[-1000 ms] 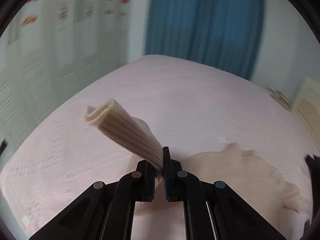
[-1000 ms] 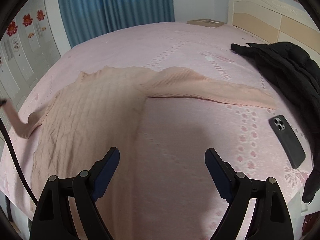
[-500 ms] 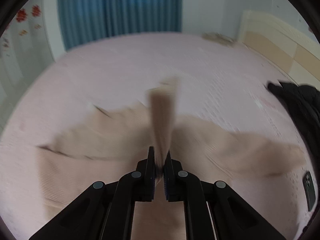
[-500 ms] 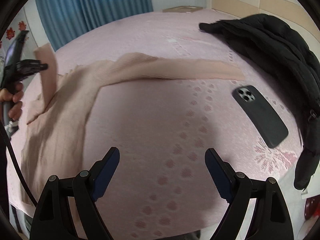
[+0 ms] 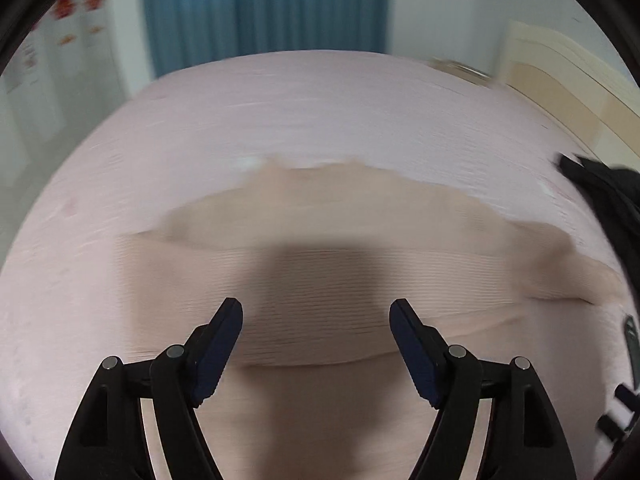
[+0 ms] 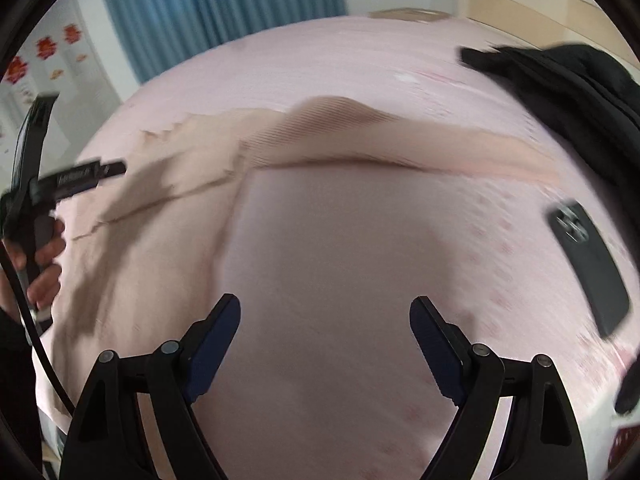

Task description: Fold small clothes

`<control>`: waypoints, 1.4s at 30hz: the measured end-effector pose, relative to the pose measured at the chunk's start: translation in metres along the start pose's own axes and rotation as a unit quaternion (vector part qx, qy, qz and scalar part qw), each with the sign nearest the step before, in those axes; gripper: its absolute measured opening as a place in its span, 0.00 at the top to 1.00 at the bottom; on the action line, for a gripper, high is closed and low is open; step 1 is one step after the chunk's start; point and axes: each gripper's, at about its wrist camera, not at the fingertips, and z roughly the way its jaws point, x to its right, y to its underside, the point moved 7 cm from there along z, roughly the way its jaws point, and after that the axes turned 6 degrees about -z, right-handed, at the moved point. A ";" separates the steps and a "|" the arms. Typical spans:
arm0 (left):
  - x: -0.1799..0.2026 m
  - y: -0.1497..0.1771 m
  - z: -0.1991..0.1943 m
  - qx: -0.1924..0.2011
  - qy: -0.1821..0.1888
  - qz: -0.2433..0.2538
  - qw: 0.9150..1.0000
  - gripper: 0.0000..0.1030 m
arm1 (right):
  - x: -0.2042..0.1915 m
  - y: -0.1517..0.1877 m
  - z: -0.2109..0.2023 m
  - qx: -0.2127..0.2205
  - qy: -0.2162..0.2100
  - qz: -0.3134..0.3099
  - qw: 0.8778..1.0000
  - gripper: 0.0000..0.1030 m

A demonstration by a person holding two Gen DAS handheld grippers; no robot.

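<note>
- Sweater (image 6: 160, 216) lies spread on the bed (image 6: 340, 264), its body toward the left edge; one sleeve is laid across the chest, judging by the band of knit in the left wrist view.
- Left gripper (image 5: 316, 312) hovers just above that sleeve (image 5: 340, 300) with fingers spread wide, holding nothing.
- Right gripper (image 6: 325, 310) is also spread and empty, over bare bedding beside the sweater.
- Other sleeve (image 6: 460, 148) stretches out toward the right edge, near a black jacket (image 6: 560, 76) and a phone (image 6: 588, 264).
- Step in hand, by this layout: sleeve folding, one side done, the other not yet.
- Next move likely calls for the right gripper to reach the far cuff, pinch it, and carry it across the chest without dragging the body out of shape.
- Both views are blurred, so fine creases cannot be judged.
</note>
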 end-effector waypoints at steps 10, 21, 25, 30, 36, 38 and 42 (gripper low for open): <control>-0.154 0.027 0.000 -0.016 -0.041 -0.109 0.993 0.28 | -0.063 -0.087 0.092 0.008 -0.072 -0.004 0.997 0.55; -0.167 0.040 0.014 -0.008 -0.002 -0.136 0.991 0.28 | -0.064 -0.106 0.149 -0.009 -0.073 -0.001 0.997 0.62; -0.157 0.030 0.025 -0.004 0.012 -0.134 0.991 0.28 | -0.071 -0.114 0.154 -0.006 -0.063 -0.028 0.998 0.88; -0.148 0.008 0.039 0.000 0.027 -0.158 0.987 0.28 | -0.078 -0.139 0.132 0.058 -0.054 -0.067 0.995 0.93; -0.133 -0.004 0.049 0.002 0.011 -0.152 0.988 0.28 | -0.057 -0.140 0.146 0.041 -0.034 -0.033 0.998 0.93; -0.129 0.000 0.057 -0.008 -0.014 -0.141 0.990 0.28 | -0.056 -0.126 0.161 0.006 -0.022 -0.039 0.999 0.91; -0.120 0.010 0.071 -0.030 -0.066 -0.104 0.992 0.28 | -0.050 -0.125 0.140 0.021 -0.023 -0.033 0.999 0.73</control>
